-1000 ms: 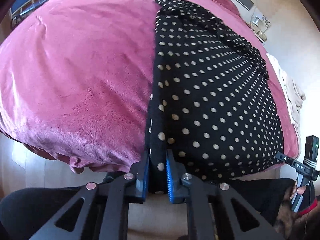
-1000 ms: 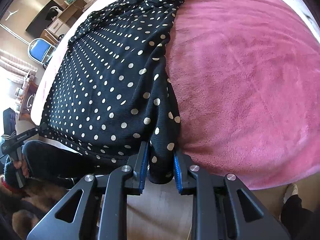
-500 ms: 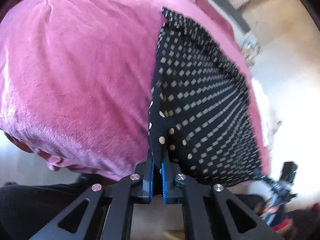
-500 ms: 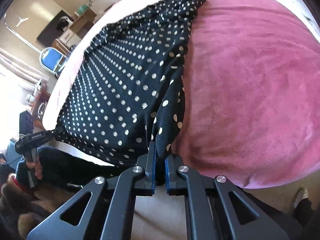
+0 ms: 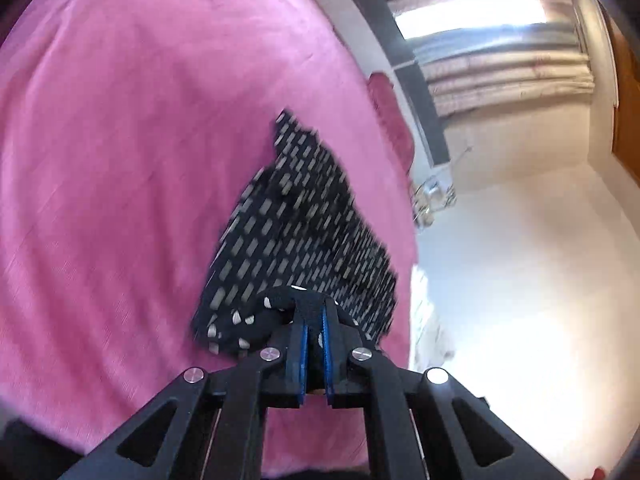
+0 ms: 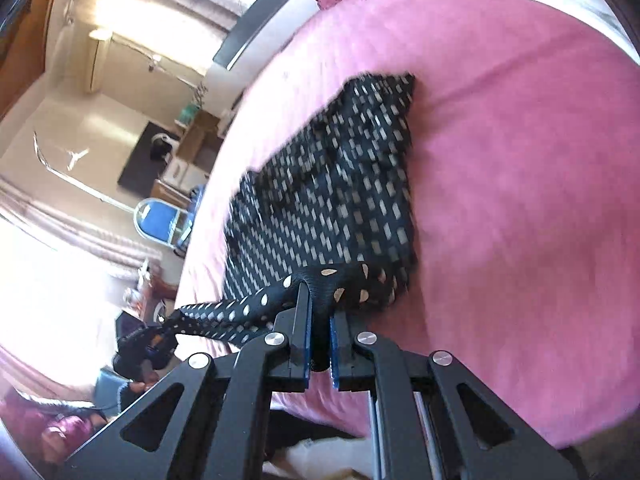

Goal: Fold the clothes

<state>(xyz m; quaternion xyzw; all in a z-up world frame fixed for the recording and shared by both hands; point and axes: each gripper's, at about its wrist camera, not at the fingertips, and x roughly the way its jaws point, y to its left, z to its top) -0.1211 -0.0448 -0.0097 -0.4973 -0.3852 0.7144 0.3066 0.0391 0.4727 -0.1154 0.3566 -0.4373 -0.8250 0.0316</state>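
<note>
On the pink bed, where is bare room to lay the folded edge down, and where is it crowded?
Bare pink blanket lies left of the polka-dot garment in the left wrist view, and right of it in the right wrist view. The middle strip is taken by the garment, whose near edge is pinched by the left hand-held gripper and right hand-held gripper.

No readable text

Neither view shows any legible lettering, label, brand or number; motion blur smears the dotted garment (image 5: 304,240) and the room behind it, and the grippers bear no visible markings
</note>
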